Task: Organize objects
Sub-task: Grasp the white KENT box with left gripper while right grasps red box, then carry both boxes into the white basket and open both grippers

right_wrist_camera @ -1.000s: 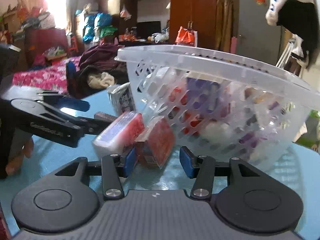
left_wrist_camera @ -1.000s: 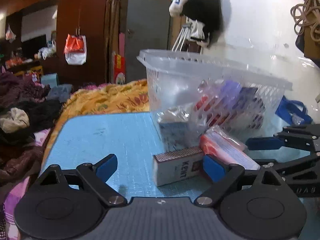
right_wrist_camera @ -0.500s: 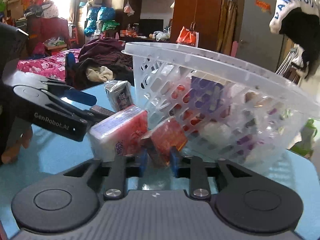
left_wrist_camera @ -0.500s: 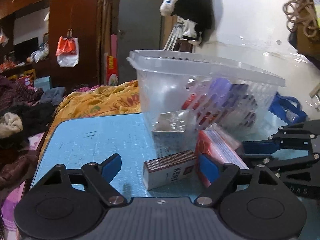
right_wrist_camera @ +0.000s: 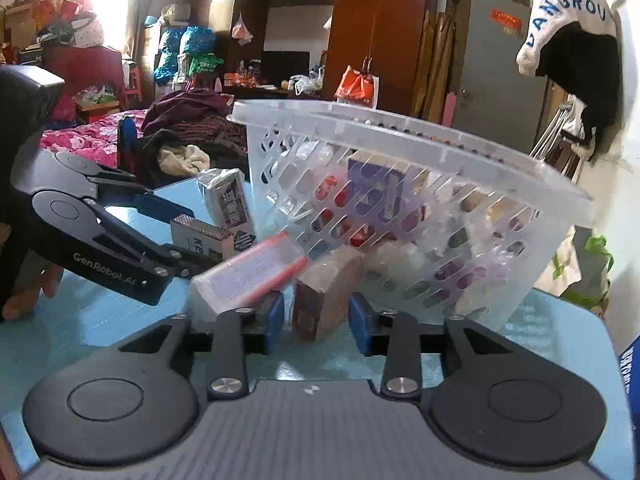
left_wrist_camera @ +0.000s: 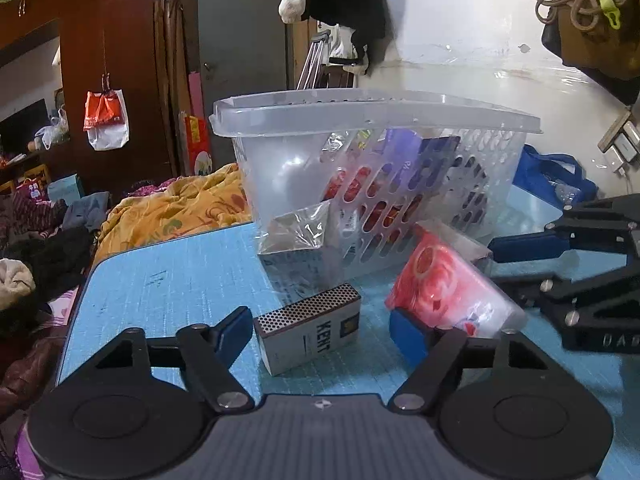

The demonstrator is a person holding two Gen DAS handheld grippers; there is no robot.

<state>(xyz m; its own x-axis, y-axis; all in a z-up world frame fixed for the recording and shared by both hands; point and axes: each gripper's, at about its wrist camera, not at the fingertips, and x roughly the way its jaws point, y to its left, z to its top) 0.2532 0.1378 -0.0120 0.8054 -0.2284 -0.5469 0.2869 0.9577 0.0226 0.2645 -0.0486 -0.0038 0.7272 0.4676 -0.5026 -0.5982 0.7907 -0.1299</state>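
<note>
On the blue worktop [left_wrist_camera: 168,280], a packed clear basket [left_wrist_camera: 376,116] looms behind a matchbox [left_wrist_camera: 310,328] lying between the spread fingers of the left gripper [left_wrist_camera: 320,330]. A pink packet [left_wrist_camera: 448,292] crowds its right finger. The right gripper [right_wrist_camera: 316,316], clenched on a brown packet [right_wrist_camera: 324,292] half a second ago, now stands released around it.

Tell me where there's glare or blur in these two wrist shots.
Right wrist view: the window at upper left is blown out, and the red-and-clear pack by the right gripper is motion-smeared. Left wrist view: a bright sheen on the white wall; the KENT box stays sharp; fisheye bends the basket rim.
</note>
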